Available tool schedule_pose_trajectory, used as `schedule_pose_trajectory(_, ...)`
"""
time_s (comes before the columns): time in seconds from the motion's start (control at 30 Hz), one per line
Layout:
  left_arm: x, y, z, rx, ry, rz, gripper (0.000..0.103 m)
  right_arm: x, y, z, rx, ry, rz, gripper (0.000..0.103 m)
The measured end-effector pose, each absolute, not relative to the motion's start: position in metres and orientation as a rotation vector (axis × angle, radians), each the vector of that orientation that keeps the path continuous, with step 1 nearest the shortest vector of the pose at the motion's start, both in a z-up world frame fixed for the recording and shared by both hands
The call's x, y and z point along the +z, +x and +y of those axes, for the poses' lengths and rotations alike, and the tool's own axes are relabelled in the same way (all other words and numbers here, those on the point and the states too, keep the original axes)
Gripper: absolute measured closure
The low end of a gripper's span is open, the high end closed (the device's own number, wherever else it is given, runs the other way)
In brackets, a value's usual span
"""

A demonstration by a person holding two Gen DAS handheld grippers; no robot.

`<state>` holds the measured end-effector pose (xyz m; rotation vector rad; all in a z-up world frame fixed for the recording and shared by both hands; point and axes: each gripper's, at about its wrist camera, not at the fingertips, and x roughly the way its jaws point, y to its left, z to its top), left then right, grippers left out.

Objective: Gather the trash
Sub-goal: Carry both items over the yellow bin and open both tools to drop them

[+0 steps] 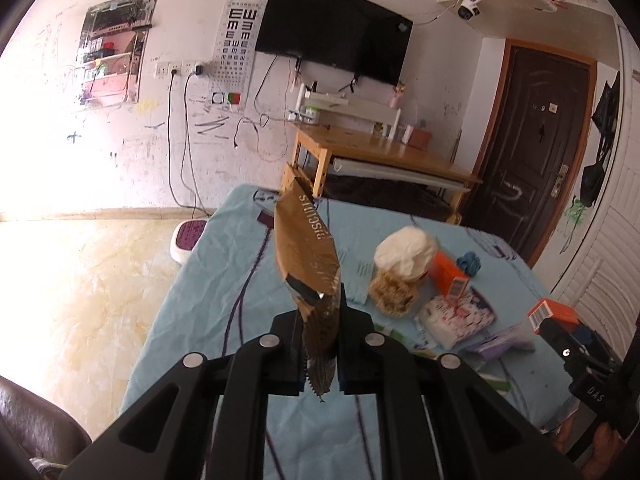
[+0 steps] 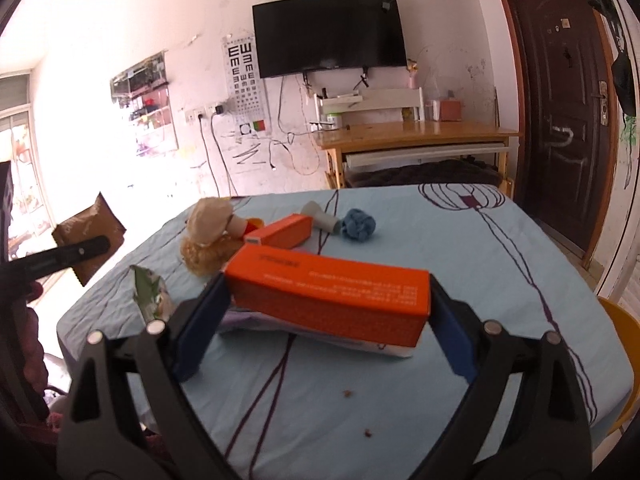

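My left gripper (image 1: 319,344) is shut on a brown biscuit wrapper (image 1: 306,248) and holds it upright above the left edge of the blue-covered table (image 1: 224,280). The wrapper also shows in the right wrist view (image 2: 90,236), pinched by the left gripper (image 2: 86,252). My right gripper (image 2: 328,312) is shut on a long orange box (image 2: 328,300), its jaws on the box's two ends, just above the table. A second orange box (image 2: 280,232), a green wrapper (image 2: 150,292) and a tissue pack (image 1: 452,316) lie on the table.
A doll with a white hat (image 1: 400,268), a blue ball of cloth (image 2: 360,226) and a white tube (image 2: 320,216) lie on the table. A wooden desk (image 2: 416,136) stands behind it, a dark door (image 2: 560,100) to the right. Small crumbs (image 2: 346,393) lie near me.
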<state>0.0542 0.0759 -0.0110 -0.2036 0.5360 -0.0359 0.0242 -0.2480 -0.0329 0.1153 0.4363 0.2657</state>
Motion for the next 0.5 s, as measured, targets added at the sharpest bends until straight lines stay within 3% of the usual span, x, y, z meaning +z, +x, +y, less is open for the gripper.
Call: schedule_pose_trajectory(0.5,0.034,0.07,-0.008,-0.191,-0.132,0.466,0.097,-0.005,0.025,-0.334,0.148,0.221,0.341,0.012)
